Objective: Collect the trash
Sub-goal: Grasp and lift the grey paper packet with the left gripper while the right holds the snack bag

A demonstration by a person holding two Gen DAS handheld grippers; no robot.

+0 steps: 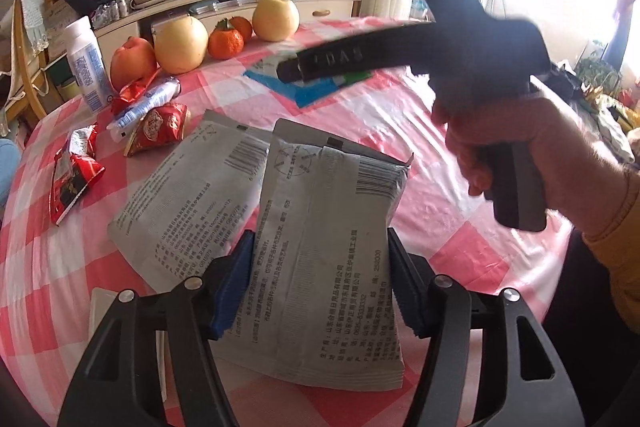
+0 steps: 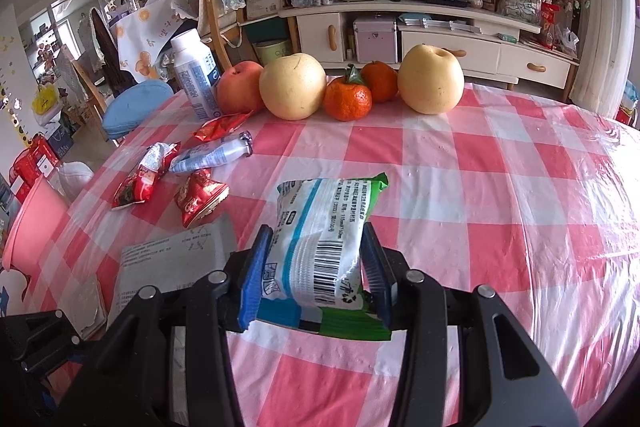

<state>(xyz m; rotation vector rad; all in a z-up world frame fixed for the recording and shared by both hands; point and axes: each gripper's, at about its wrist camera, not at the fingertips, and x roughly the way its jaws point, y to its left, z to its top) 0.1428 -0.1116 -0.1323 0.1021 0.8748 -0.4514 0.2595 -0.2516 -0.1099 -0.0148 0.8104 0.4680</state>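
On the left of the pink checked tablecloth (image 2: 500, 163), red snack wrappers (image 2: 140, 183) and a crumpled blue-and-white tube (image 2: 216, 153) are seen lying loose in front of a white bottle (image 2: 196, 75), an apple, two pears and two tangerines. Nearer the middle, two grey printed pouches are found: one grey pouch (image 1: 180, 195) lies flat, while the upper grey pouch (image 1: 332, 247) is bracketed by the left gripper (image 1: 320, 279), whose blue pads sit at its two edges; whether they already press on it cannot be told. Further right, a white, blue and green wipes packet (image 2: 320, 247) is clamped between the pads of the right gripper (image 2: 316, 267) and appears to be held clear of the cloth. The step in hand is judged to be the pick-up of trash by both tools at once. Next, the left grip would need to be made firm and both items carried to a bin, possibly the pink tub (image 2: 32, 227) at the table's left edge.
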